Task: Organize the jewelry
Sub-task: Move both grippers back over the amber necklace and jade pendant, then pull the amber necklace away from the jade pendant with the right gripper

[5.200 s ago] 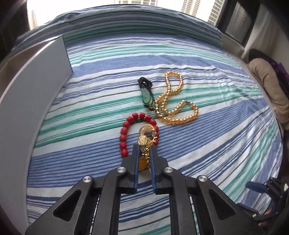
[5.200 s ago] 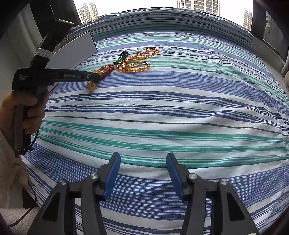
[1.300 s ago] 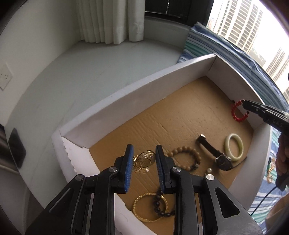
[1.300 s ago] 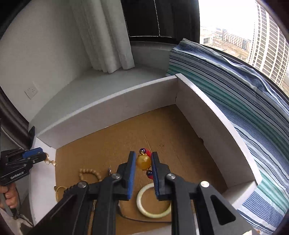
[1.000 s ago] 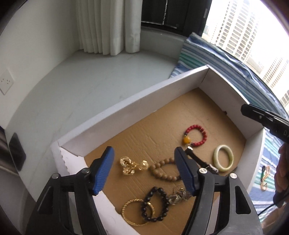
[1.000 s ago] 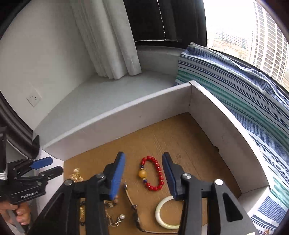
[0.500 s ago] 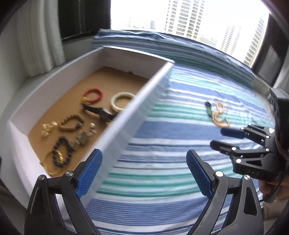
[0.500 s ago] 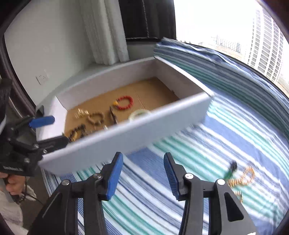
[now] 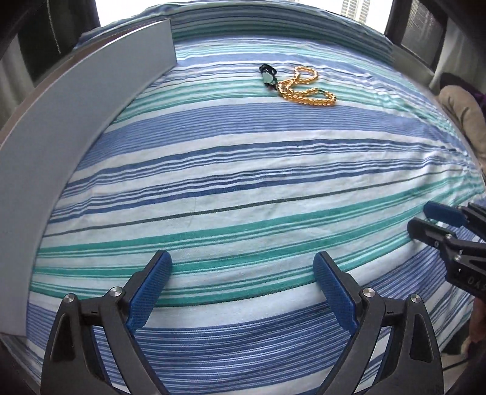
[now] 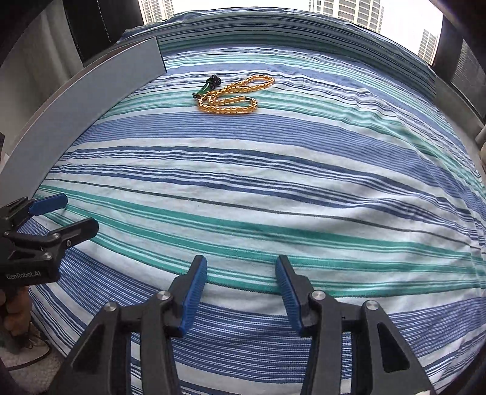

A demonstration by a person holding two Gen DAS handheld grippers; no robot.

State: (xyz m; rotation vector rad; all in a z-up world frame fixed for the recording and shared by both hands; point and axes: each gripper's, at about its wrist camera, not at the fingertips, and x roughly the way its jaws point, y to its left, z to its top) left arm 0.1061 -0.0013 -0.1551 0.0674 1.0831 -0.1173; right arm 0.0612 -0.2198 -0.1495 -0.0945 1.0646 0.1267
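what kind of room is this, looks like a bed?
Probably a bedroom in a high-rise flat: a blue, teal and white striped bedsheet fills the view, tall towers show through the window behind it, and a gold bead necklace lies on the sheet.

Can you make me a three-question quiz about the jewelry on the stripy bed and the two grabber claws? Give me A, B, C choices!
1. Where does the gold bead necklace lie?
A. On the striped bedspread, beside the green pendant
B. Between the right gripper's fingers
C. On top of the white box wall

2. How many pieces of jewelry lie on the bedspread?
A. Five
B. Two
C. None

3. What are the left gripper and right gripper doing?
A. Both clamped on beads
B. One holds a watch
C. Both open and holding nothing

Answers:
1 A, the necklace lies on the stripes far ahead of both grippers, next to the pendant.
2 B, only the necklace and the pendant show there.
3 C, bare bedspread shows between both pairs of blue pads; the left jaws have just been opening.
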